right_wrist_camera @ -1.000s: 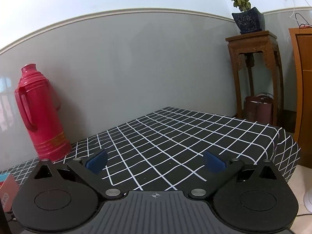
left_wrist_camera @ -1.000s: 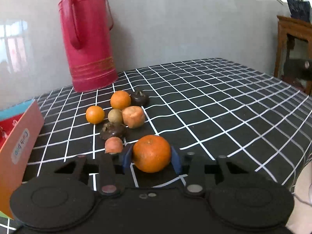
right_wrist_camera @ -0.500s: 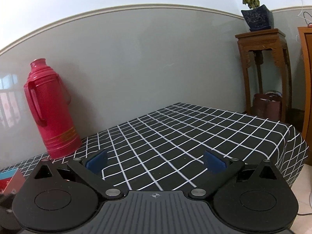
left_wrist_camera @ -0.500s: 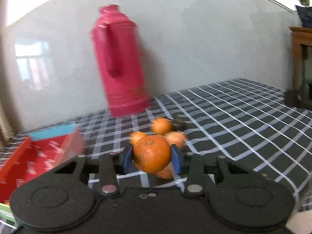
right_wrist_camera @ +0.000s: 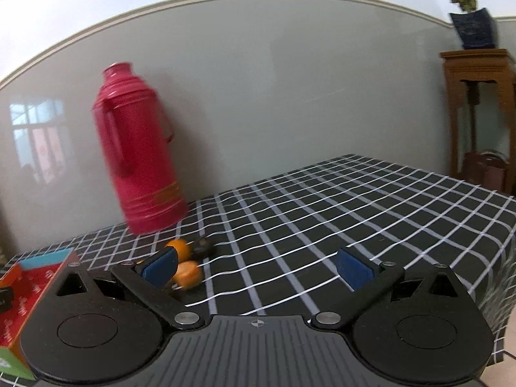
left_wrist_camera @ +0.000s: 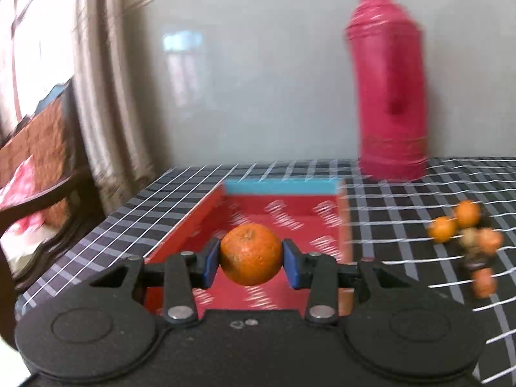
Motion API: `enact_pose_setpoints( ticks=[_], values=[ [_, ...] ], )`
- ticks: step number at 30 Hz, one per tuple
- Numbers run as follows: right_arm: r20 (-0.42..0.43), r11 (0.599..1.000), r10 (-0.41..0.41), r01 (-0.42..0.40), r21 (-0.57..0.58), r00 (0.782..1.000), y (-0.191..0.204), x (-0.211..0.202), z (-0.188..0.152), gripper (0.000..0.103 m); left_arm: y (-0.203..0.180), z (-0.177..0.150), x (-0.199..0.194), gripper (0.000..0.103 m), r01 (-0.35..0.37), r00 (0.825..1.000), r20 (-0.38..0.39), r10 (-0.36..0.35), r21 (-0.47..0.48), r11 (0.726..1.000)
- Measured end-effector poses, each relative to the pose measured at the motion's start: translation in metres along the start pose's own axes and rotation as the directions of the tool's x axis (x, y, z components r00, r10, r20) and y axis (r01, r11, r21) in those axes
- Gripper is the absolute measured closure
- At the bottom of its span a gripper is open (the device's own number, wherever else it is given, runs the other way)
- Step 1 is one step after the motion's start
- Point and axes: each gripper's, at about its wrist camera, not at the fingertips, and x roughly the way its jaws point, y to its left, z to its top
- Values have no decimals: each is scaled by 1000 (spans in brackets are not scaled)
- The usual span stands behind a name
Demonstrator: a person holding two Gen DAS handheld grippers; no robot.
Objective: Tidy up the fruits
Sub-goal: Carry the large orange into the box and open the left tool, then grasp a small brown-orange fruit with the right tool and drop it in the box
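My left gripper is shut on a large orange and holds it above the near end of an open red box with a blue far wall. A blurred cluster of small fruits lies on the cloth to the right of the box. In the right wrist view my right gripper is open and empty above the checked cloth. The fruit cluster shows just beside its left finger, partly hidden by it. The red box is at the far left there.
A tall red thermos stands at the back by the grey wall, also in the right wrist view. The black checked tablecloth covers the table. A wooden chair stands left of the table; a wooden plant stand stands right.
My left gripper has lifted the orange from beside the fruit cluster and swung left over the red box. The right gripper has turned left, bringing the fruits and box into view.
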Motion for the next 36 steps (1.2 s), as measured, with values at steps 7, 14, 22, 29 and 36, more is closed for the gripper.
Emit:
enact_pose_setpoints(
  ticks=[7, 14, 22, 29, 36],
  values=[
    [-62, 995, 81, -85, -57, 995, 36, 16, -12, 0, 36, -8, 16, 70, -38, 994, -107, 35, -24, 999],
    [-119, 987, 127, -138, -87, 985, 60, 30, -23, 0, 51, -11, 14, 56, -39, 992, -124, 36, -23, 999],
    [-194, 980, 150, -171, -98, 970, 76, 49, -33, 0, 67, -8, -11, 21, -24, 1000, 7, 24, -38, 999],
    [-203, 977, 126, -157, -144, 971, 85, 59, -38, 1, 91, -5, -13, 16, -69, 997, 19, 71, -95, 993],
    [-258, 980, 100, -140, -144, 961, 86, 77, -44, 31, 117, -2, -7, 16, -102, 995, -11, 102, -156, 982]
  ],
)
